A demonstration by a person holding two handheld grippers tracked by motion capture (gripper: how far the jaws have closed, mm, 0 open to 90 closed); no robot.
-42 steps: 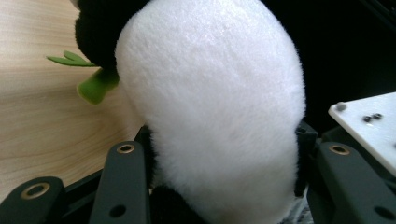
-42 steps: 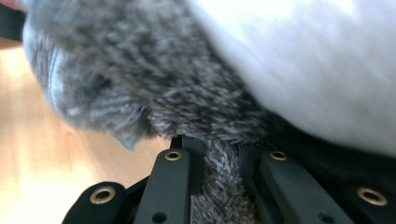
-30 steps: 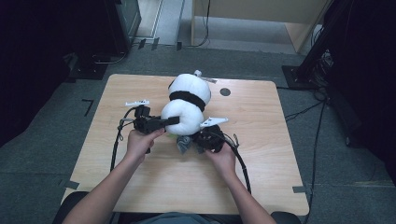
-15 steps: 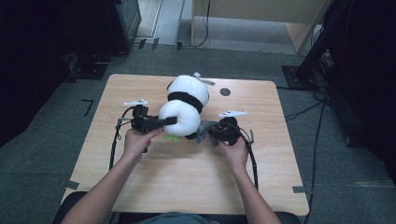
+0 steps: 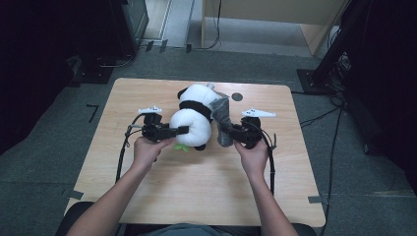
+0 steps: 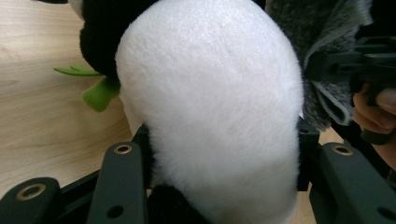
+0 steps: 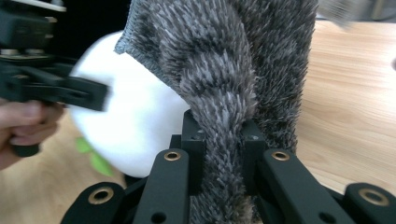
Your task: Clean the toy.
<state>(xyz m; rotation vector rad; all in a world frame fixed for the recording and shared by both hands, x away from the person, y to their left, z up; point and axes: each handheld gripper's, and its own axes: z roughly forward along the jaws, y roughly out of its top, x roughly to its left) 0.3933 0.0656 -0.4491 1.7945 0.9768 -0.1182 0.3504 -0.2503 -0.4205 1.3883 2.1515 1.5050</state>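
A plush panda lies near the middle of the light wooden table, round and soft, white fur with a black band across its body and small green felt leaves poking out beneath it. The left gripper comes in from the side and its black jaws are clamped on the panda's rounded white end; in the left gripper view the fluffy white bulge swells out between the two hard plastic jaws, pressed in at both sides. The right gripper has its jaws closed tight on a grey furry cloth, a shaggy, speckled piece that drapes against the panda's right flank; in the right gripper view the cloth is pinched into a narrow fold between the pads and fans out wide above them. Both hands grip the black handles, cables trailing back toward the person.
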